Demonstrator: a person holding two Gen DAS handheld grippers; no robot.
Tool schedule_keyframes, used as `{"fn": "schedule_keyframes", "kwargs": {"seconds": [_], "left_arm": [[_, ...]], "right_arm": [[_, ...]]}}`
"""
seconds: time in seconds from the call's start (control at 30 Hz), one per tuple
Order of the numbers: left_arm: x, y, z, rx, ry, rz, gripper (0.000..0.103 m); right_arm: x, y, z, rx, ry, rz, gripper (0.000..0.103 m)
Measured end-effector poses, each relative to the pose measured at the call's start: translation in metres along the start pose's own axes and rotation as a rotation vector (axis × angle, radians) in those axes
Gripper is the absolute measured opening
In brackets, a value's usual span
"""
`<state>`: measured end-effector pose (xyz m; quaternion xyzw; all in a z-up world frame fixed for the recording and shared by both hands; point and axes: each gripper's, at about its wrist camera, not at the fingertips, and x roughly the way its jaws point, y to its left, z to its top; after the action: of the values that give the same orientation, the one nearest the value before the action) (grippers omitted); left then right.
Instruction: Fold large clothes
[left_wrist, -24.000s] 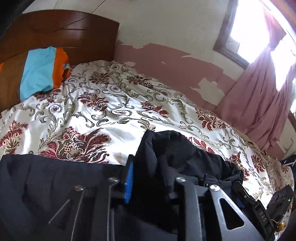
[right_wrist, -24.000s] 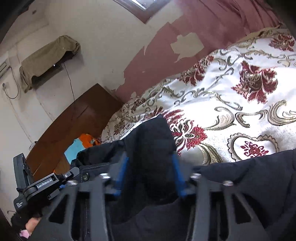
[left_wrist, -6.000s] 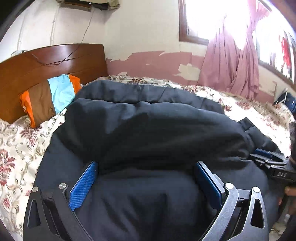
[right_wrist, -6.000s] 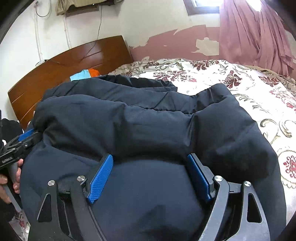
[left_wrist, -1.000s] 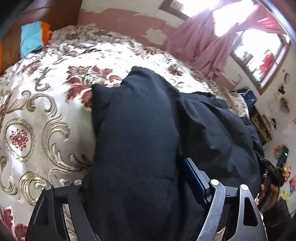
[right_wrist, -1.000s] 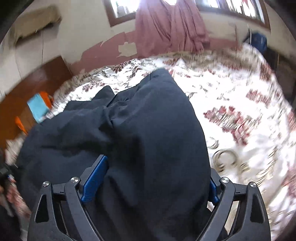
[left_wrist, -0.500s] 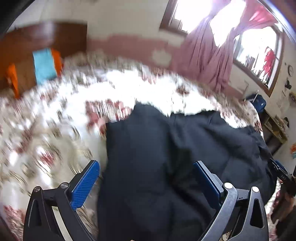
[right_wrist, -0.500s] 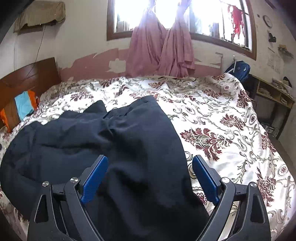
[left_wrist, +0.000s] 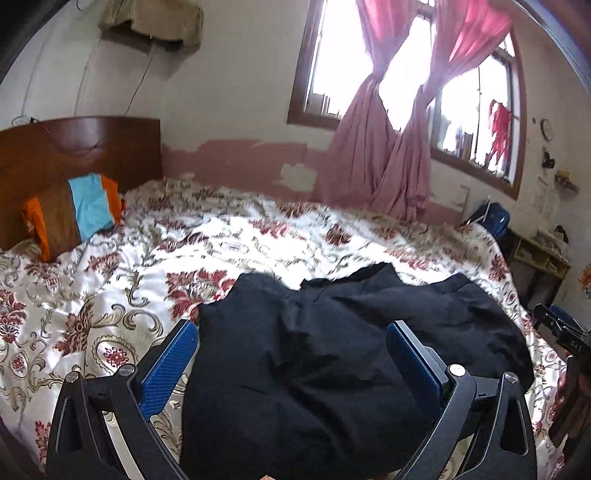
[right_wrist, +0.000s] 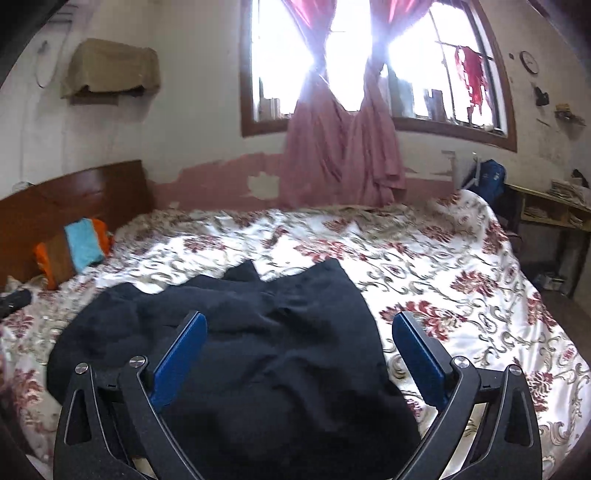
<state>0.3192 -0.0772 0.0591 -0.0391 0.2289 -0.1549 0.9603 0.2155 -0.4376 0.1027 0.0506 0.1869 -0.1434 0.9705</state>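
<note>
Hovering above the black coat (left_wrist: 332, 354) bunched at the bedspread's (left_wrist: 110, 295) near edge, your left gripper (left_wrist: 291, 354) and right gripper (right_wrist: 299, 350) stood spread, empty; flattening wrinkles before another fold seemed wise.

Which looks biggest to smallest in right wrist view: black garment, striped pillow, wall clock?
1. black garment, though it lies nearest the camera, which inflates it
2. striped pillow
3. wall clock, farthest away, so its true size is unsure
</note>
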Motion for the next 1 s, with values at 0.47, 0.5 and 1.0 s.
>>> {"fn": "schedule_keyframes", "kwargs": {"seconds": [0.47,0.5,1.0], "left_arm": [[-0.083,-0.039,-0.010,0.069,-0.130,0.006,0.103],[-0.089,-0.041,-0.011,0.070,-0.133,0.005,0.103],[-0.160,-0.057,-0.049,0.056,-0.143,0.059,0.103]], "right_arm": [[-0.073,0.044,-0.007,-0.098,-0.089,0.179,0.099],[-0.079,0.047,-0.008,-0.111,-0.097,0.186,0.099],[-0.153,0.055,-0.036,-0.122,-0.132,0.311,0.099]]}}
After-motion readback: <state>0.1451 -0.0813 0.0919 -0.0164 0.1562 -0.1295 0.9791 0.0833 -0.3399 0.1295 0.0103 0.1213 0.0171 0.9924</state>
